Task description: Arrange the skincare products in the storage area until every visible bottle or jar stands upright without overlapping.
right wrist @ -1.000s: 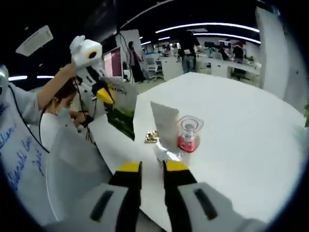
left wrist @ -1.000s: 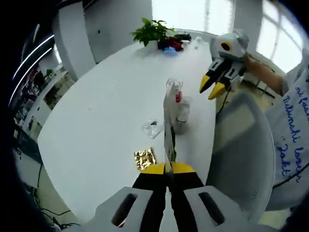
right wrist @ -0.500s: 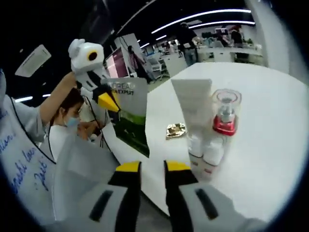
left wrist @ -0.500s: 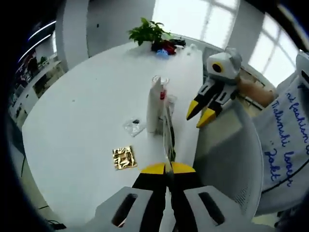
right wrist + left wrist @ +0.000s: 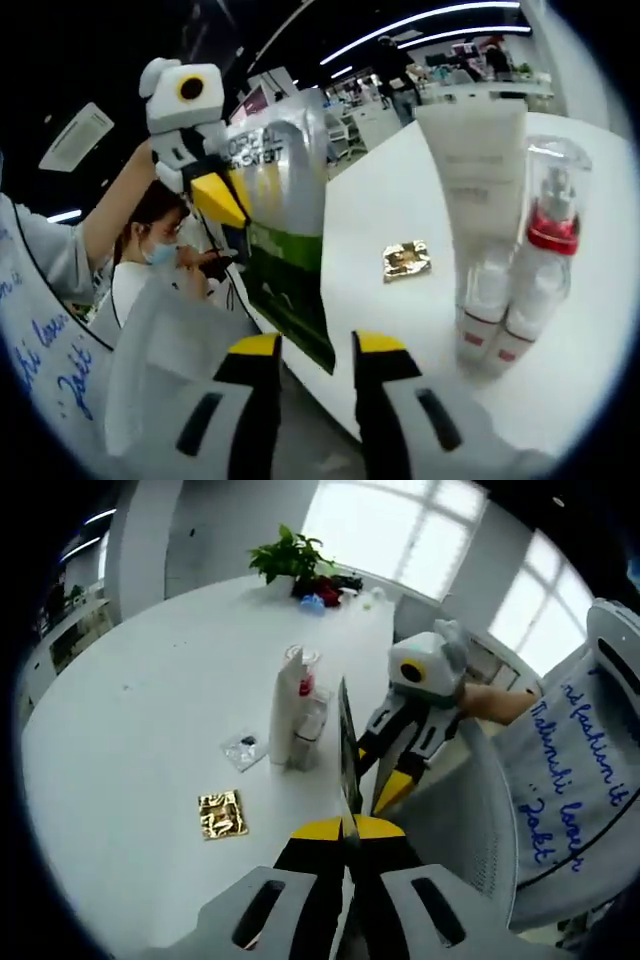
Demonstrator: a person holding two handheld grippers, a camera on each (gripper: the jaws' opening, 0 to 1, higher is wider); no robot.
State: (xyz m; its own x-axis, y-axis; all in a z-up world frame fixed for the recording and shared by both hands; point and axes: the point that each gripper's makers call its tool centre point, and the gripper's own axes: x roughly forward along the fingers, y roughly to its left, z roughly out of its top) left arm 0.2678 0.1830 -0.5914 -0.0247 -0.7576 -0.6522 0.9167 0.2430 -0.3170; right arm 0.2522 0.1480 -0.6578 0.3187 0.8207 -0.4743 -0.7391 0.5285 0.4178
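My left gripper [image 5: 347, 825] is clamped on a flat sachet [image 5: 346, 750]; my right gripper [image 5: 316, 345] has its jaws narrowly apart, holding nothing, near the upright tube [image 5: 478, 190] and pump bottle [image 5: 545, 250].

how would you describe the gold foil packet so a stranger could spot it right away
Start at the round white table and find the cluster of upright skincare bottles near its edge. The gold foil packet lies flat on the tabletop apart from them, beside a small clear sachet. It is the one crinkled, shiny gold square.
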